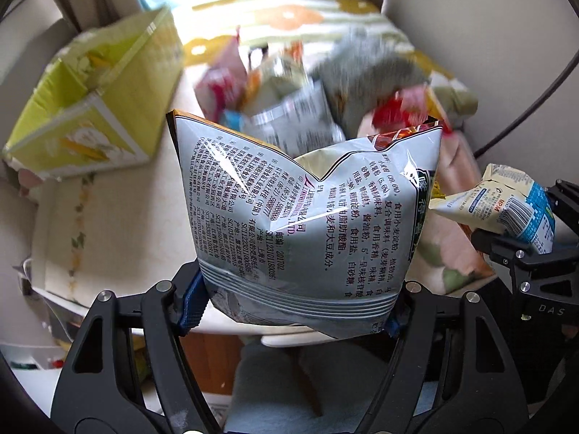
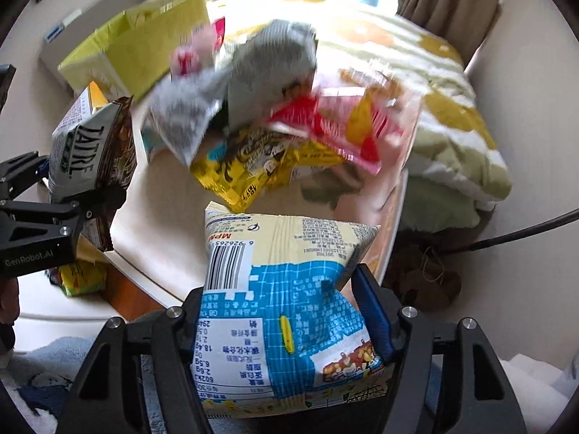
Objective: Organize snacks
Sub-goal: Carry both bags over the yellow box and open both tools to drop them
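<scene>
Silver snack bag (image 1: 304,224), creased, glossy, dense black txt on back

Left hand-held gripper (image 1: 295,311) and right hand-held gripper (image 2: 286,329) both clamped, angled steeply downward.

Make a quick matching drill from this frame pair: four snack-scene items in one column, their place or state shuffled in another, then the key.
Column 1
1. silver snack bag
2. cream-and-blue snack bag
3. yellow snack bag
4. green box

Column 2
A. lying on the table at the front of the snack pile
B. clamped in the right gripper
C. standing open at the far left of the table
D. clamped in the left gripper

Pairs: 1-D, 2-B, 3-A, 4-C
</scene>
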